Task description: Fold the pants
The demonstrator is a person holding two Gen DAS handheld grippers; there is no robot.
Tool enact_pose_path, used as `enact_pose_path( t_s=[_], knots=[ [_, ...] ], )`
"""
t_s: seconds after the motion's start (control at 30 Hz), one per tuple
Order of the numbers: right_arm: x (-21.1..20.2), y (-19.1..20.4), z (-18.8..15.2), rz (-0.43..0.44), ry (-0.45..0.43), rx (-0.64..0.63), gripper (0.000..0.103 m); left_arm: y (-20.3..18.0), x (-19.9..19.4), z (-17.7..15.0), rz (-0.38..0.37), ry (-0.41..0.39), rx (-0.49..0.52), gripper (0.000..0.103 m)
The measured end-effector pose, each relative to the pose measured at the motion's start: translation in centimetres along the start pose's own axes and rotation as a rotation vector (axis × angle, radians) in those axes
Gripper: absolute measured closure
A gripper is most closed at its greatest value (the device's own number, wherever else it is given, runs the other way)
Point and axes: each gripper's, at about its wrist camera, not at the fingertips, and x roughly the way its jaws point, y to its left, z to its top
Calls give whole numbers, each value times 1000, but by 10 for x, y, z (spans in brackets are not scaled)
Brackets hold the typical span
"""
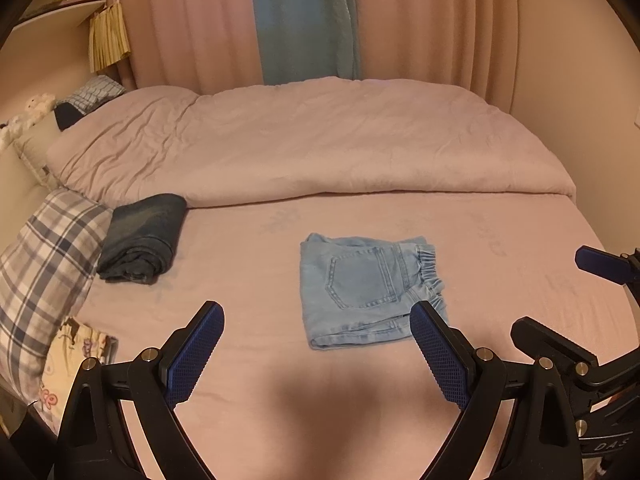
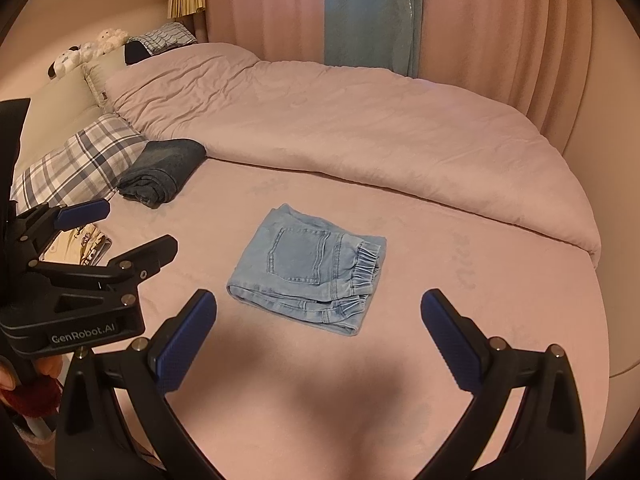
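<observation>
Left wrist view: left gripper (image 1: 316,344) hovering low in frame, fingers spread wide, gripping nothing. Light-blue pants (image 1: 370,290) lying folded at frame centre on the pink sheet (image 1: 260,400), likely released as finished. Dark folded jeans (image 1: 142,238) resting centre-left.

Right wrist view: right gripper (image 2: 318,330) hanging spread and empty at the bottom. "GenRobot.AI" showing at lower left.
</observation>
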Motion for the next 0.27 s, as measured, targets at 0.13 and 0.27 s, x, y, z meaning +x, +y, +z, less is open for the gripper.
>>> enact_pose_path(
  t_s=[0.13,0.27],
  knots=[
    [1,0,0,1,4,1,0,-1,1,-1,-8,5,-5,9],
    [2,-1,0,2,4,0,0,-1,1,0,-11,8,-6,9]
  ],
)
